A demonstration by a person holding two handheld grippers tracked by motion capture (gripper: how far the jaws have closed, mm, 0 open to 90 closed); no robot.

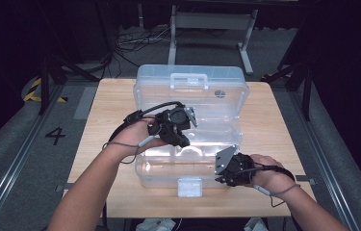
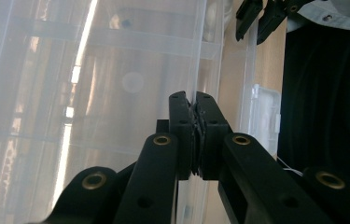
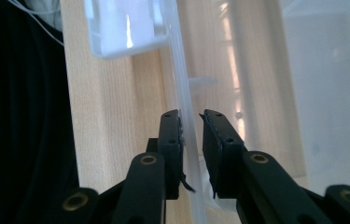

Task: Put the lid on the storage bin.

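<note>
Box [image 1: 192, 130] of clear plastic lies open, latch [image 1: 189, 186] white.

bright lit table, dark surroundings, soft blur.

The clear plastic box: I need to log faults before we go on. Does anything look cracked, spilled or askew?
Nothing stands out. The clear plastic box lies open on the table, empty and apparently intact. The left tool pinches an inner wall; the right tool straddles the front rim.

I count one clear plastic box [image 1: 192, 125] on one wooden table [image 1: 274, 130]. On that box sit one handle [image 1: 188, 80] and one latch [image 1: 189, 186].
</note>
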